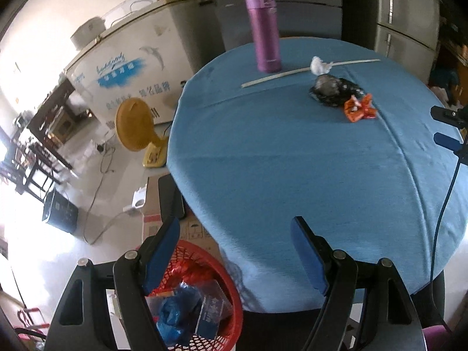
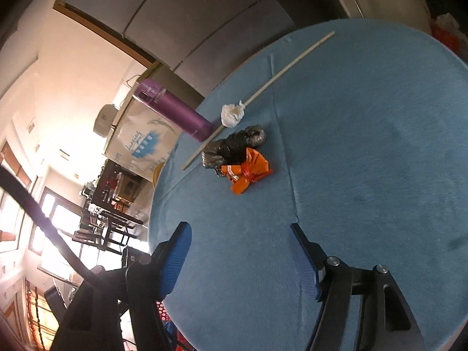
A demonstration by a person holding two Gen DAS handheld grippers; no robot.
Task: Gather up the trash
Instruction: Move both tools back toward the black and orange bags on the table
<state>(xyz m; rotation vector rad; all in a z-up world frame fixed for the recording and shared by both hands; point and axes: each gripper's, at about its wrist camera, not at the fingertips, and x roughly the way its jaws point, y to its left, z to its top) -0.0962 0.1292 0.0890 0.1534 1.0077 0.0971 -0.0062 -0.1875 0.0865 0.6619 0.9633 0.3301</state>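
Observation:
On the round table's blue cloth (image 1: 278, 161) lie an orange wrapper (image 1: 359, 106), a crumpled black bag (image 1: 333, 87), a white tissue wad (image 1: 320, 65) and a long pale stick (image 1: 275, 77). My left gripper (image 1: 234, 225) is open and empty, above the table's near edge and a red mesh basket (image 1: 237, 307) holding a blue bag and wrappers. My right gripper (image 2: 239, 231) is open and empty over the cloth (image 2: 365, 146), well short of the orange wrapper (image 2: 248, 172), black bag (image 2: 234, 146), tissue (image 2: 232, 114) and stick (image 2: 278, 73). Its fingers (image 1: 446, 140) show at the left wrist view's right edge.
A purple flask (image 1: 264, 29) stands upright at the table's far side, next to the stick. Beyond the table are a white chest freezer (image 1: 131, 67), a yellow fan (image 1: 136, 124) and a fridge (image 1: 406, 14). A cardboard box (image 1: 155, 204) and cables lie on the floor by the basket.

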